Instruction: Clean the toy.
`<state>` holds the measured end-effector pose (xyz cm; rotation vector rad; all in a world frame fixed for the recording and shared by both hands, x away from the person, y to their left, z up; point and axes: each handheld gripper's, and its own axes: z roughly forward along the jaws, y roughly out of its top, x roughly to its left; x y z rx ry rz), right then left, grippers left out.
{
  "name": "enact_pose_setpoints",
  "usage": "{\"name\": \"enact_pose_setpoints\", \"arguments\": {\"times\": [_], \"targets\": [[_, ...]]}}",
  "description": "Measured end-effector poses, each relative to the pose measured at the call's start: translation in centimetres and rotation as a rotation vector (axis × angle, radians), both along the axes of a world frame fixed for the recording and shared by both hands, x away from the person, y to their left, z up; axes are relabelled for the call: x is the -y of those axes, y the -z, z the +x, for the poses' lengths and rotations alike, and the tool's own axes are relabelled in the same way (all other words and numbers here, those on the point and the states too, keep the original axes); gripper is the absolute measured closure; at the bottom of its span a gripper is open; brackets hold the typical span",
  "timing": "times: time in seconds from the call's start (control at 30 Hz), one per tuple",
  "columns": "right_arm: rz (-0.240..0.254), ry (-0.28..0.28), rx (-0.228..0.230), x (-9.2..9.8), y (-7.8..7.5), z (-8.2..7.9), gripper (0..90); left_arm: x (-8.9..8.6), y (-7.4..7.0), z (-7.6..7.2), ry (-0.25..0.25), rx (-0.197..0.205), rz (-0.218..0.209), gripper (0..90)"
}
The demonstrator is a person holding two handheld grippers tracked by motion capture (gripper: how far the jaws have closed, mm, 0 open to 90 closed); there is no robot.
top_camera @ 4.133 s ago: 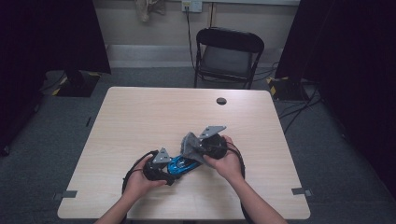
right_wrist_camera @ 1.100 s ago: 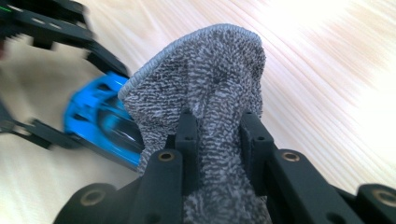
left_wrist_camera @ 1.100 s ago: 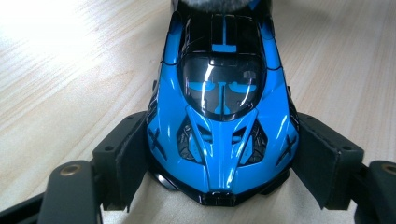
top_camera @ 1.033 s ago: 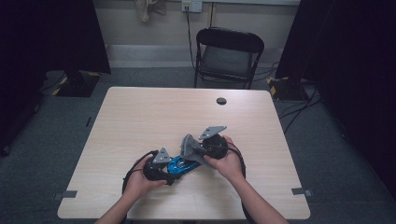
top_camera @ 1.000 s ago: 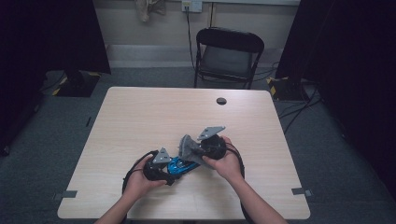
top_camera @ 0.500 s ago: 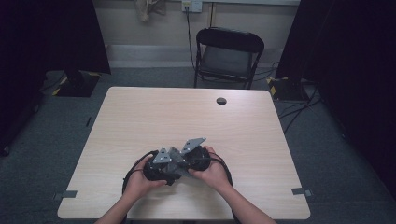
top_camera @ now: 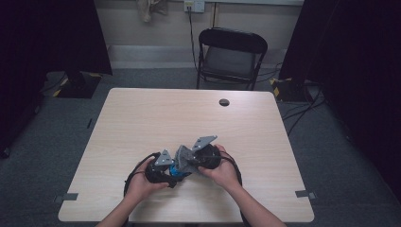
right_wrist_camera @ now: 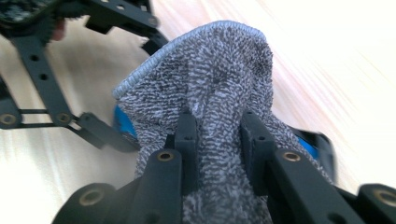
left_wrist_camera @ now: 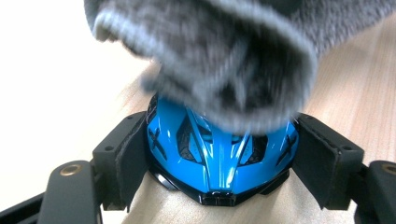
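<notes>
A light wood-grain table [top_camera: 142, 123] is seen from above, its far and left parts bare. A small round black object [top_camera: 224, 102] lies on it near the far edge, right of centre. Near the front edge, at the middle, a glossy blue toy car [left_wrist_camera: 219, 158] rests directly on the tabletop, with a grey cloth [right_wrist_camera: 210, 102] draped over it.

Left tool [left_wrist_camera: 219, 154] with black jaws, brass-coloured screws, right tool [right_wrist_camera: 219, 135] alike, grey three-cornered plates, black trailing cables
</notes>
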<state>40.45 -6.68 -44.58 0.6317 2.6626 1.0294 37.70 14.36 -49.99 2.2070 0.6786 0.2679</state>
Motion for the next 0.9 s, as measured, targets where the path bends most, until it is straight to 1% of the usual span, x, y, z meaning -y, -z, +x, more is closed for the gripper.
{"name": "enact_pose_setpoints", "arguments": {"times": [0.13,0.2,0.33,0.53,0.67,0.77,0.83,0.9], "targets": [[0.000,0.044,0.003,1.3,-0.1,0.5,73.1,0.0,0.0,0.0,0.000,0.000,-0.001,24.3],[0.000,0.067,-0.004,2.1,0.0,0.9,73.1,0.0,0.0,0.0,0.000,0.000,-0.001,24.3],[0.015,0.112,-0.019,3.5,0.2,1.5,73.1,0.0,0.0,0.0,0.000,-0.001,-0.002,24.3],[0.014,0.135,-0.022,4.0,0.2,1.8,73.1,0.0,0.0,0.0,0.000,0.000,-0.001,24.3],[0.015,0.136,-0.023,4.1,0.1,1.9,73.1,0.0,0.0,0.0,0.001,-0.003,-0.002,24.0],[0.016,0.139,-0.023,4.1,0.1,1.9,73.1,0.0,0.0,0.0,0.012,0.006,0.012,23.1],[0.019,0.135,-0.024,4.2,0.1,1.9,73.1,0.0,0.0,0.0,0.012,0.006,0.012,23.0],[0.022,0.141,-0.025,4.5,0.0,2.1,73.1,0.0,0.0,0.0,0.009,-0.001,0.003,23.2]]}}
